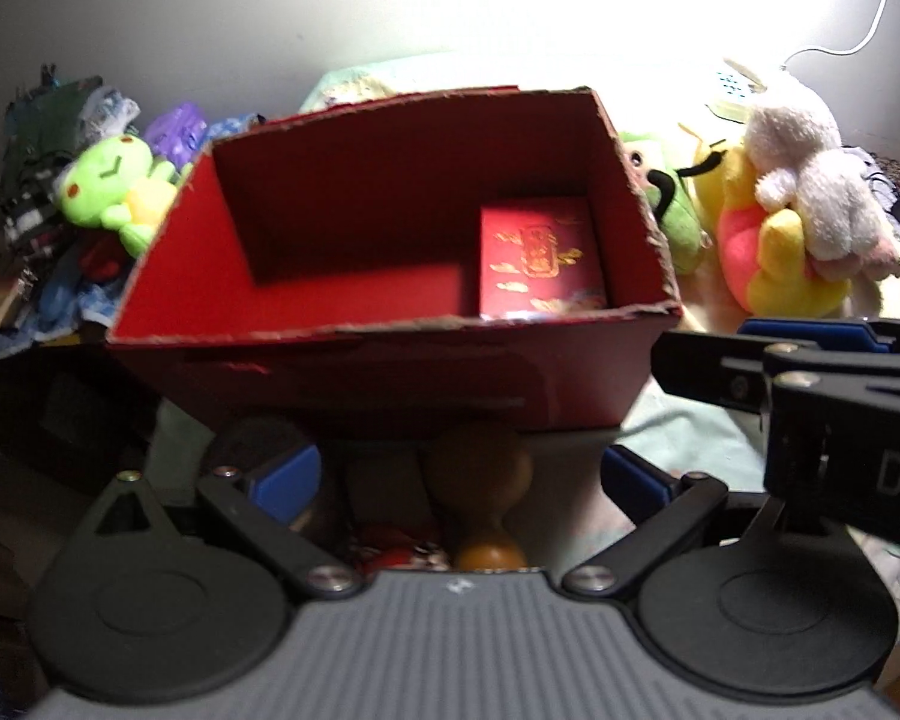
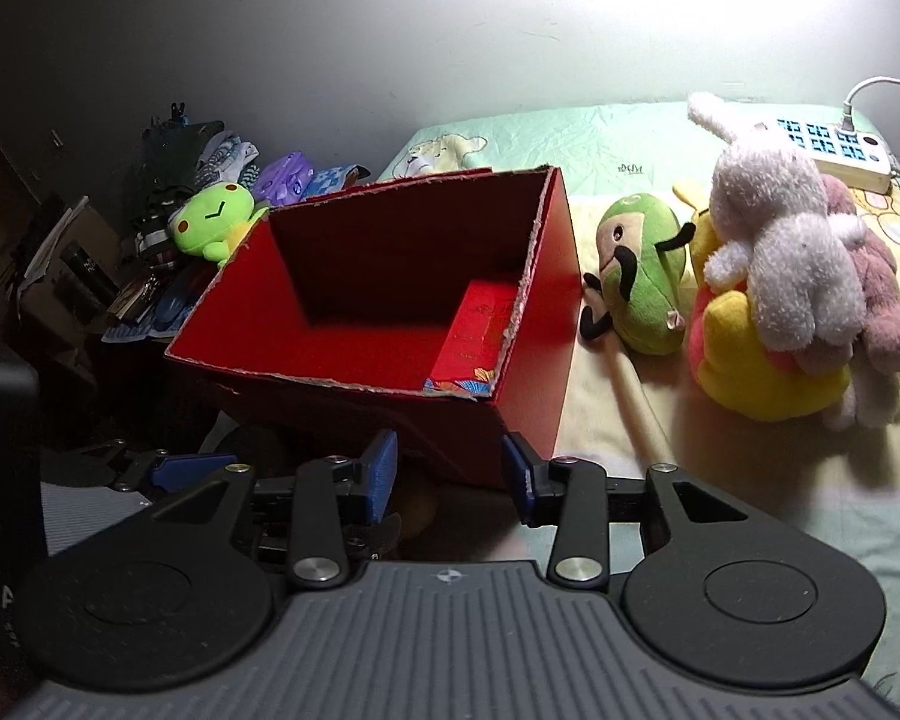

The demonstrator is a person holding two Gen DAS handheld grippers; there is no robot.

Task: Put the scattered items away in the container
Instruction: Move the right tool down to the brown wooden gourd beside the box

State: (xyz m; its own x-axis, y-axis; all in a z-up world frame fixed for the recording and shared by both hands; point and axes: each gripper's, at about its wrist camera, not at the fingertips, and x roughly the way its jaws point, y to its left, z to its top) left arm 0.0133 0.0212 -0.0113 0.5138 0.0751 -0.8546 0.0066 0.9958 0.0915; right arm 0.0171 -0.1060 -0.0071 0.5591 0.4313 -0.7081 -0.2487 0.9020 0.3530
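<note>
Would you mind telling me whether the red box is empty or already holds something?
Not empty: the open-topped red box holds one small red packet with gold print in its right corner; the rest of its floor is bare.

Left tool [image 1: 459, 483] angled steeply down, jaws spread wide; right tool [image 2: 450, 474] beside it, jaws parted

Dim, blurred fisheye views; top-right wall glare.

White power strip [image 2: 834, 147] on bedsheet [image 2: 600, 138].
</note>
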